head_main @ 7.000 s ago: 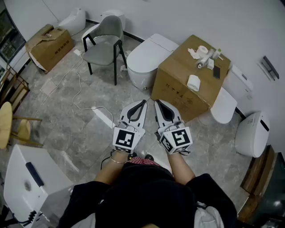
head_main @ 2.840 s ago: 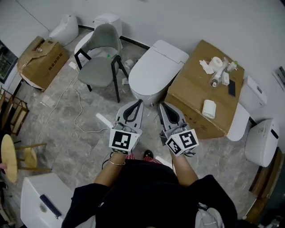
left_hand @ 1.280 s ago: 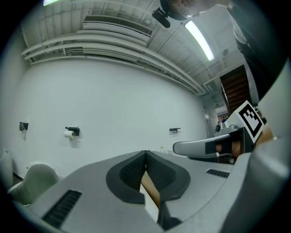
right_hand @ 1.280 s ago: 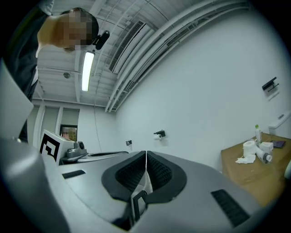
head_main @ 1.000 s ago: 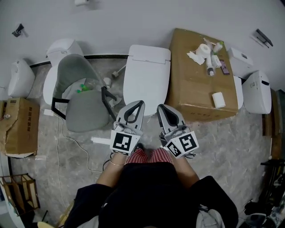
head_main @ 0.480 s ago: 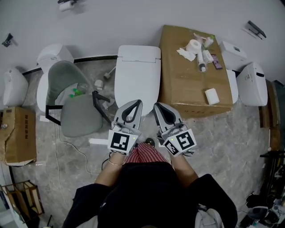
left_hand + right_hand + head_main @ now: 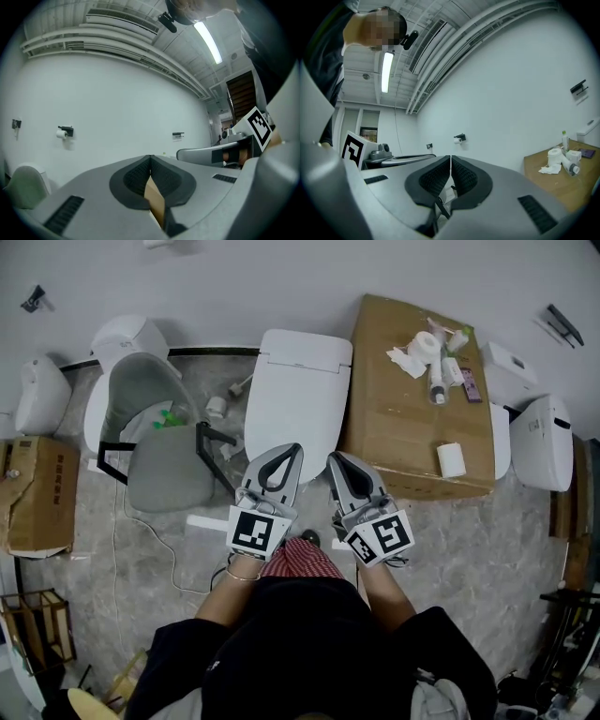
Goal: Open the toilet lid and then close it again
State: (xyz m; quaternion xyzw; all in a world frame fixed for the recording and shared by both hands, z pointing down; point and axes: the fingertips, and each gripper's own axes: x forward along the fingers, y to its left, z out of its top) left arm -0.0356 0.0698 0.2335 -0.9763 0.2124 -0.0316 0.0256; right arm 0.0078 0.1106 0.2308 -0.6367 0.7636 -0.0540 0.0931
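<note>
1. White ceramic toilet (image 7: 309, 345): stands against the back wall, between a grey moulded chair (image 7: 161, 460) and a large brown cardboard box (image 7: 412, 418).
2. Flat white oblong toilet lid (image 7: 292, 409): down, lying flush over the bowl, rounded front edge nearest the person.
3. Left hand-held gripper (image 7: 296, 448): grey, two-jaw, marker cube at the rear. Jaws together at the tips, nothing between them. Held in the air, tips over the lid's front edge as seen from the head view; no contact with the lid apparent.
4. Right hand-held gripper (image 7: 334, 457): same pattern. Jaws likewise together at the tips, empty. Just beside the left one, pointing toward the gap between the toilet's front and the box's near corner.
5. White paper roll (image 7: 451, 459): lying on the box top near its front edge, well apart from both grippers.
6. Grey marbled floor (image 7: 487, 540): beneath everything listed.
7. Step in hand, by judgement: approach only. Opening not yet begun, closing to follow.
8. Next move, by judgement: calls for bringing one gripper down to the lid's front lip, either parting the jaws to take the edge or slipping the tips beneath it, then swinging the lid up and back on its rear hinge. Care needed against a slip off the smooth edge.
</note>
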